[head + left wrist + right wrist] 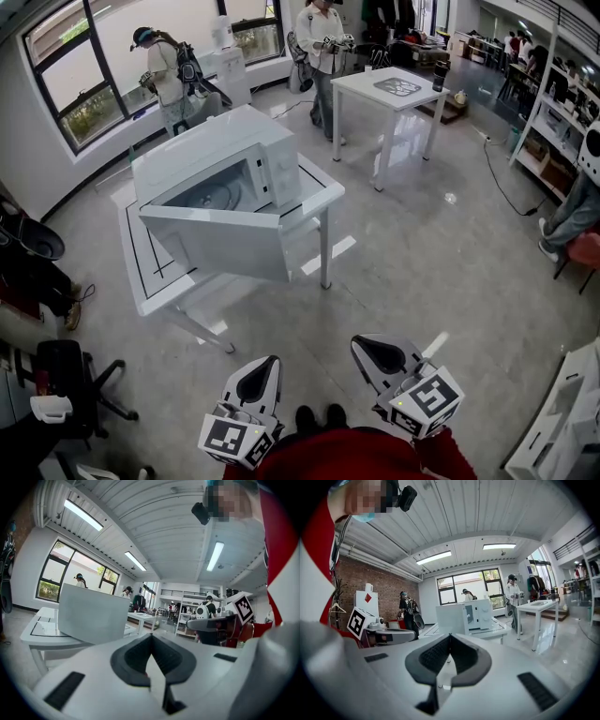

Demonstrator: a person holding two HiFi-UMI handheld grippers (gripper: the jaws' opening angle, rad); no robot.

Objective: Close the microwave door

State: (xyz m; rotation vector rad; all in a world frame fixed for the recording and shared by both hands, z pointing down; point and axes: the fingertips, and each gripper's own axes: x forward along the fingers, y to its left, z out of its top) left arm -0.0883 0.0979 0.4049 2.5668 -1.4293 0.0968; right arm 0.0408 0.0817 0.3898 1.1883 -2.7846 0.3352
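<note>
A white microwave point(225, 159) stands on a white table point(323, 192) in the middle of the room. Its door point(220, 242) hangs wide open, swung out over the table's near edge toward me. In the left gripper view the door point(93, 616) is a grey panel ahead on the left. From the right gripper view the microwave point(468, 615) shows farther off. Low in the head view, well short of the table, my left gripper point(265, 362) and right gripper point(367, 343) are side by side, both shut with nothing between their jaws. Neither touches the microwave.
A second white table point(394, 89) stands behind on the right. One person point(173, 75) is by the windows and another point(323, 37) at the back. A black office chair point(66, 375) sits at my left, shelves point(562, 103) along the right wall.
</note>
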